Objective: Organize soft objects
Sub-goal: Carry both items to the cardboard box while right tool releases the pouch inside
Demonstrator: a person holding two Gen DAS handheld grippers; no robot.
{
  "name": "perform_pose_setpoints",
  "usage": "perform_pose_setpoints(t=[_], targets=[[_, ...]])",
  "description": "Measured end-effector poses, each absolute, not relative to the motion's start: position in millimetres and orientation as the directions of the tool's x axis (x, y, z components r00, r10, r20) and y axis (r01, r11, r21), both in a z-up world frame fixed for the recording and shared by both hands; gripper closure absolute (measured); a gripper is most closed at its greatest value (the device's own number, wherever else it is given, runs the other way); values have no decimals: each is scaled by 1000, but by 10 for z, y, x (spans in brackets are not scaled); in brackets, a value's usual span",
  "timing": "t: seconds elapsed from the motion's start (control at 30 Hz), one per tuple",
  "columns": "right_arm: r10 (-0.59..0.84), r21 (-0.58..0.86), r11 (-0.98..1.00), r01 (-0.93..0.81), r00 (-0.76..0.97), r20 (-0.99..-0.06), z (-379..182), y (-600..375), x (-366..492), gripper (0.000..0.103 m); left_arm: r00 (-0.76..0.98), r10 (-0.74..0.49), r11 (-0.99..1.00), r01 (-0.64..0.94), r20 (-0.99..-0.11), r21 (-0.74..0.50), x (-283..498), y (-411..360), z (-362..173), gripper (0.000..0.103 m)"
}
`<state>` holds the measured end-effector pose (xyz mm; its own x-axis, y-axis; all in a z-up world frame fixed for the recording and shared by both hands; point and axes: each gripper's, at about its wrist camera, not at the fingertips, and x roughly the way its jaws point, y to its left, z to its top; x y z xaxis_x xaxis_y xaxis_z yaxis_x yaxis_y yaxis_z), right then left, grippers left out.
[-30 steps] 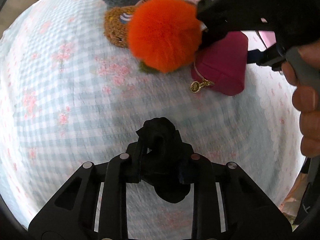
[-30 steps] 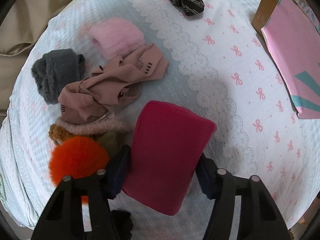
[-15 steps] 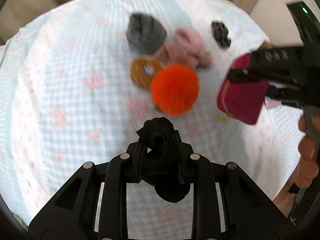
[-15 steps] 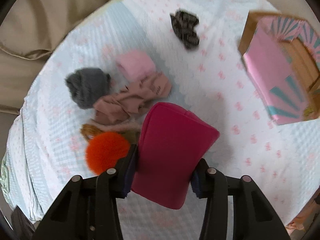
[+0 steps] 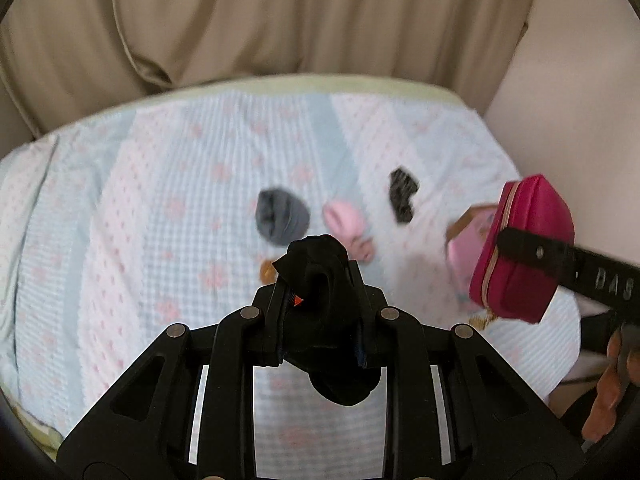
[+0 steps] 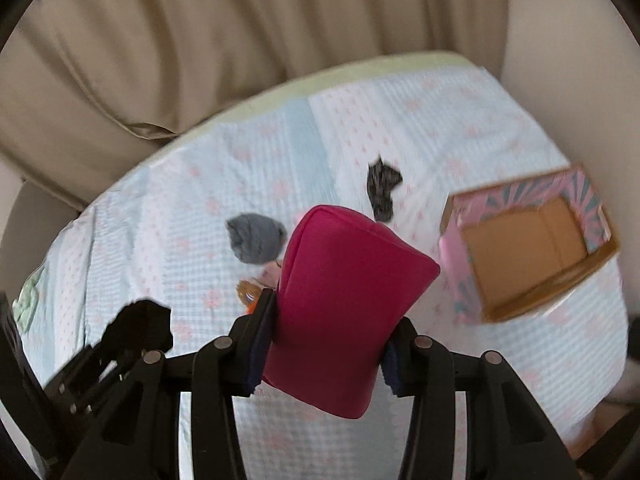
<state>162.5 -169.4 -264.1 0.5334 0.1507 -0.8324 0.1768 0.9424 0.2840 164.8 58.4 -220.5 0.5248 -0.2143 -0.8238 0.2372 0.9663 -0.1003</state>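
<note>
My left gripper (image 5: 320,312) is shut on a black cloth bundle (image 5: 324,280) and holds it high above the bed. My right gripper (image 6: 320,340) is shut on a magenta zip pouch (image 6: 344,300), also lifted; the pouch also shows at the right of the left wrist view (image 5: 524,248). On the bed lie a grey knit item (image 6: 256,238), a pink fluffy item (image 5: 344,220) and a dark patterned scrunchie (image 6: 382,188). An open pink cardboard box (image 6: 528,248) stands at the right. The left gripper with its black bundle shows at the lower left of the right wrist view (image 6: 136,332).
The bed has a light blue and pink patterned cover (image 5: 160,220). Beige curtains (image 5: 240,20) hang behind it. A brown fuzzy item (image 6: 248,288) peeks out beside the pouch. A hand (image 5: 612,392) grips the right tool.
Both grippers have risen well above the bed with their loads, so the objects look smaller and farther away. The open box has come fully into the right view. The orange pompom is now hidden.
</note>
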Motion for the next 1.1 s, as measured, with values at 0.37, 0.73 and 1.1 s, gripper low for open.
perform_pose_setpoints(t=[0.37,0.73,1.1], targets=[[178,274,959,71,601,-779,-2145,-2752,1344,61,606,-211,973,207,-767,-104,1566,-550,-1529,82],[107,210,968,137,533,-839,-2351,-4252,1374,61,515,-280,954,243,-810,-176,1748,-2100,-1789,82],[91,192,954,231,388,-917,-3251,-5127,1819,61,309,-269,934,315,-912,-168,2110,-3101,-2801,82]])
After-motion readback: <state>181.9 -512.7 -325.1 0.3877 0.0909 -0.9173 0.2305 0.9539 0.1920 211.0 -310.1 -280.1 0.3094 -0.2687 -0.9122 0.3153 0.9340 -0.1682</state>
